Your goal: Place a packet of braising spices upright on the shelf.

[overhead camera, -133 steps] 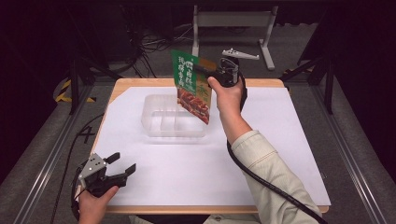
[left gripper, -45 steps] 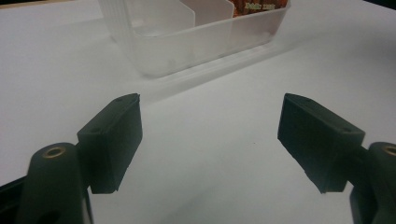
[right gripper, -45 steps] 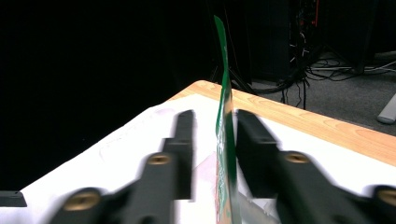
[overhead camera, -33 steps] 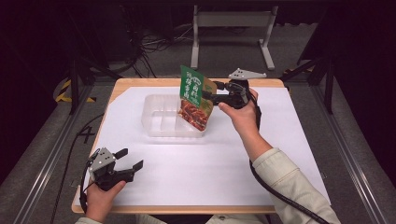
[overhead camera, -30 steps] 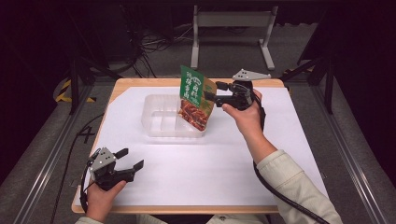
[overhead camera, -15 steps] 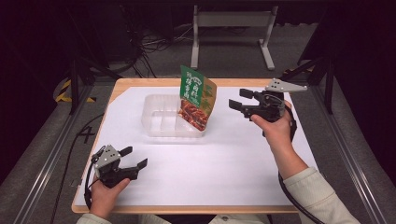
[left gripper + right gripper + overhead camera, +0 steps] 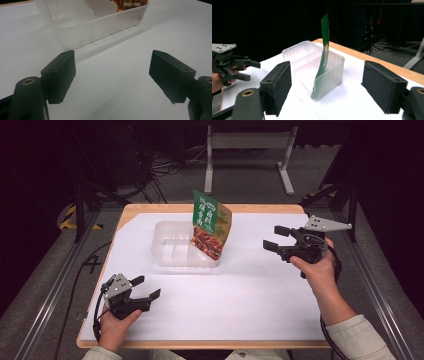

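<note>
A green snack packet (image 7: 210,225) with red food printed on it stands on edge in the right end of a clear plastic tray (image 7: 172,246) with compartments, leaning on its wall. From the right gripper view the packet (image 7: 324,50) rises out of the tray (image 7: 299,53). My right gripper (image 7: 276,239) hovers open to the right of the packet, nothing between its jaws. My left gripper (image 7: 146,287) rests open near the table's front left; in its own view the tray (image 7: 75,30) lies ahead of the jaws.
White paper (image 7: 250,290) covers most of the wooden table (image 7: 150,210). Metal rails run along both sides of the table, and a stand (image 7: 245,142) and cables lie on the floor beyond its far edge.
My right gripper let go of the packet and drew back to the right, open. The packet stays standing in the tray. The left gripper shifted slightly forward.
</note>
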Demonstrator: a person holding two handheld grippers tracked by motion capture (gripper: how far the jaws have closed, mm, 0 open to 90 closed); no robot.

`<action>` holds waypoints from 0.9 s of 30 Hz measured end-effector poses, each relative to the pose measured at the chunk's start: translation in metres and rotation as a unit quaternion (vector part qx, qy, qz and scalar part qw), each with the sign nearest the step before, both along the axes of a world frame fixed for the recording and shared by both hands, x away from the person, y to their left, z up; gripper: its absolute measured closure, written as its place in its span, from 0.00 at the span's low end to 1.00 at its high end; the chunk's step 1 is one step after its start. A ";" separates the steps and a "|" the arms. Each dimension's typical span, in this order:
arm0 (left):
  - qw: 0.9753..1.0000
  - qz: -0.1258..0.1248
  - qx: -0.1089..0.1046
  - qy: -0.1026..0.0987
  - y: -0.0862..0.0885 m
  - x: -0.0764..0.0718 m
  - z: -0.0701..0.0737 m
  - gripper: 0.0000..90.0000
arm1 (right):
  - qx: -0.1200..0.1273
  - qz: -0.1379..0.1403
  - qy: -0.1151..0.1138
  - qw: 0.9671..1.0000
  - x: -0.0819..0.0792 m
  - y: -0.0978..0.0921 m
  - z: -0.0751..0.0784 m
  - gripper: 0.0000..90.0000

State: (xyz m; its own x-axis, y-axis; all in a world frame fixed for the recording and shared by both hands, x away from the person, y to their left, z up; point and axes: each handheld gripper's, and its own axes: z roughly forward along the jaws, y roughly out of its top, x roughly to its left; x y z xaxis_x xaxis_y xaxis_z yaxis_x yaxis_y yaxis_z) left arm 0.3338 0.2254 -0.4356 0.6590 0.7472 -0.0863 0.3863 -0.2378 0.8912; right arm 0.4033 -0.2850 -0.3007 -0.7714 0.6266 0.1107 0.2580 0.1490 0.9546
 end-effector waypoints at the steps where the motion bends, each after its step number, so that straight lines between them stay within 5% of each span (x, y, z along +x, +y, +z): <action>1: 1.000 -0.001 -0.001 0.000 0.000 0.000 0.000 0.24 | -0.001 0.002 0.002 1.000 -0.001 -0.002 -0.001 0.25; 11: 1.000 -0.012 -0.009 0.000 0.000 -0.002 0.001 0.23 | -0.014 0.014 0.007 1.000 -0.017 -0.018 -0.028 0.24; 27: 1.000 -0.015 -0.009 -0.004 0.001 -0.004 0.001 0.22 | -0.017 0.007 0.022 1.000 -0.033 -0.029 -0.105 0.24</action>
